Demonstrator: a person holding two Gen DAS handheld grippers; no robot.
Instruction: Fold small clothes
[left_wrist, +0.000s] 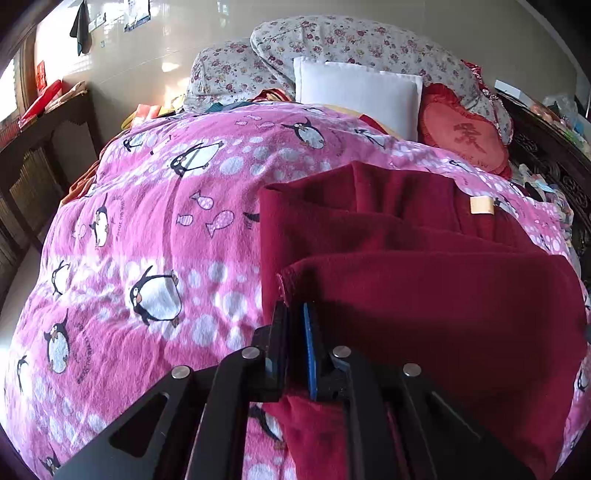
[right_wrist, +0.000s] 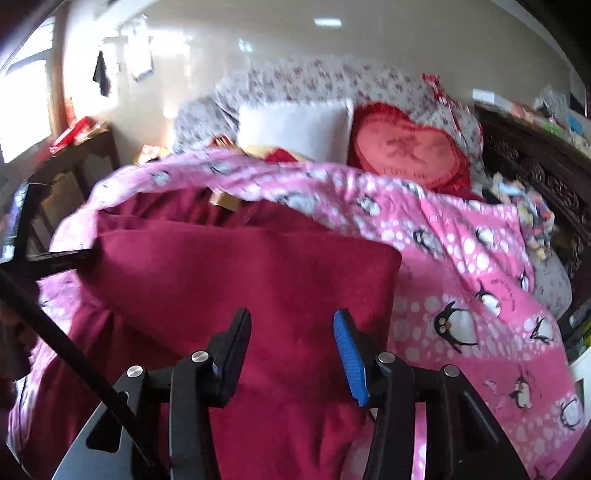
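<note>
A dark red fleece garment (left_wrist: 424, 295) lies partly folded on the bed, with a tan label (left_wrist: 480, 205) near its far edge. My left gripper (left_wrist: 294, 314) is shut on the garment's near left hemmed corner, and cloth shows between its black finger and its blue pad. In the right wrist view the same garment (right_wrist: 240, 277) fills the middle. My right gripper (right_wrist: 291, 319) stands open just above it, jaws well apart and pressing on nothing. The left gripper's black finger (right_wrist: 62, 256) reaches the garment's left edge.
A pink penguin blanket (left_wrist: 166, 221) covers the bed under the garment. A white pillow (left_wrist: 358, 92), a red heart cushion (left_wrist: 465, 136) and floral bedding (left_wrist: 351, 40) are piled at the far end. A carved dark wooden rail (left_wrist: 546, 158) runs on the right, a wooden table (left_wrist: 44, 122) on the left.
</note>
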